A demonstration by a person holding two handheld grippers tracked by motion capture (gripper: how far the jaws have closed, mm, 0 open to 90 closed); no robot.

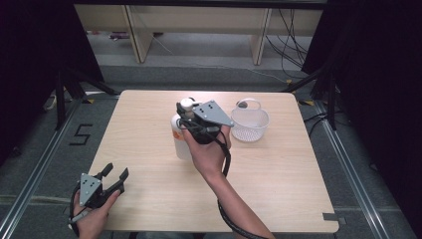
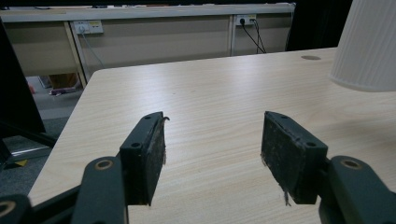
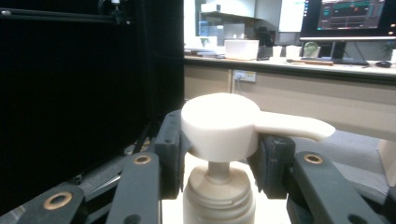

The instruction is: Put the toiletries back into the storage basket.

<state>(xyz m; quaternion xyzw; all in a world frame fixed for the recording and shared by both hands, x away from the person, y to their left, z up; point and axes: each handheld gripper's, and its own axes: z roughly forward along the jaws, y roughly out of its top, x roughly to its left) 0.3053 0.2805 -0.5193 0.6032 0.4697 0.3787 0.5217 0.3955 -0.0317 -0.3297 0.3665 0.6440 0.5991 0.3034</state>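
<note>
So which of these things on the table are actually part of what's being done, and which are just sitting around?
In use:
- pump bottle, white, gripped at its neck below the pump head
- right gripper, jaws closed on the bottle

Lying about:
- white mesh basket, on the table beside the bottle
- left gripper, jaws open with nothing between them, at the table's near edge

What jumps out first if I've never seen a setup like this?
A white pump bottle near the middle of the wooden table, clamped below its pump head by the right gripper. Just right of it sits a white mesh basket. At the table's near left corner, the left gripper holds its jaws wide apart on nothing.
</note>
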